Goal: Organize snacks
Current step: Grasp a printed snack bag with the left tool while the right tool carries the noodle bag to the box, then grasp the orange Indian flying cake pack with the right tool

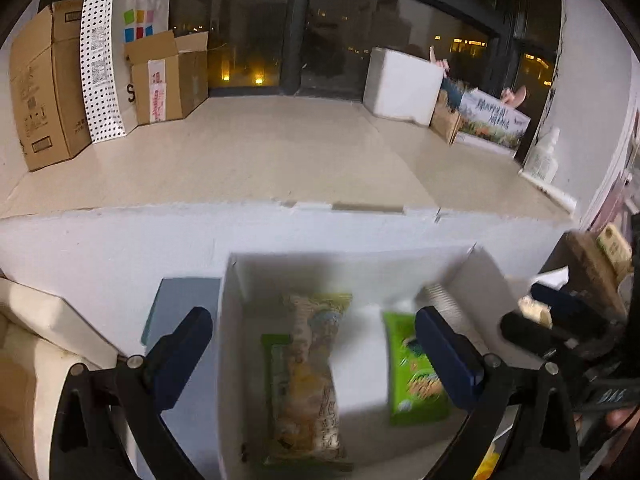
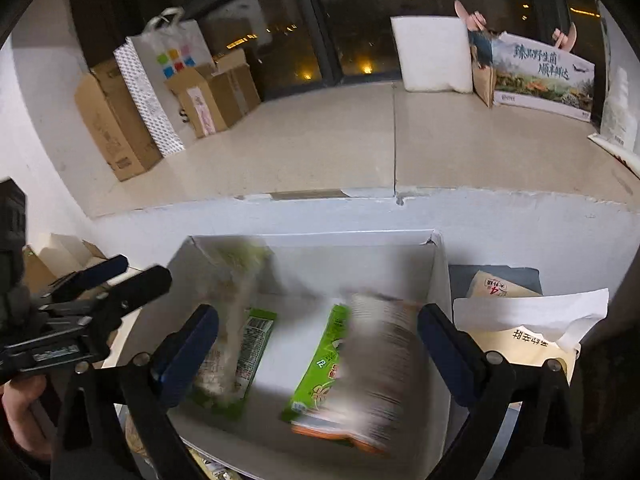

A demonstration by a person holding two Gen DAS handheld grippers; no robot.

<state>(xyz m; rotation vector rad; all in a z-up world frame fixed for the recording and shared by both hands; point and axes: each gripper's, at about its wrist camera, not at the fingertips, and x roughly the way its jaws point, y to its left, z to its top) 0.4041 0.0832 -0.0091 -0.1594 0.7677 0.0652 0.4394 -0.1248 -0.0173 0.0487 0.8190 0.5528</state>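
Observation:
A white open box [image 1: 236, 280] [image 2: 436, 280] holds snack packs. In the left wrist view a pale yellow pack [image 1: 312, 376] lies over a dark green one [image 1: 274, 356], with a bright green pack [image 1: 416, 384] at the right. My left gripper [image 1: 316, 344] is open and empty above the box. In the right wrist view my right gripper [image 2: 318, 342] is open; a blurred white-and-orange pack [image 2: 376, 372] is between its fingers over the bright green pack [image 2: 320, 360]. The pale pack [image 2: 228, 340] and dark green pack [image 2: 252, 356] lie at the left.
The box stands against a white ledge [image 1: 280, 232] under a beige sill. Cardboard boxes [image 1: 40, 88] and a spotted paper bag [image 1: 104, 64] stand at the back left, a white foam box [image 1: 404, 84] at the back right. White paper and a carton [image 2: 528, 320] lie right of the box.

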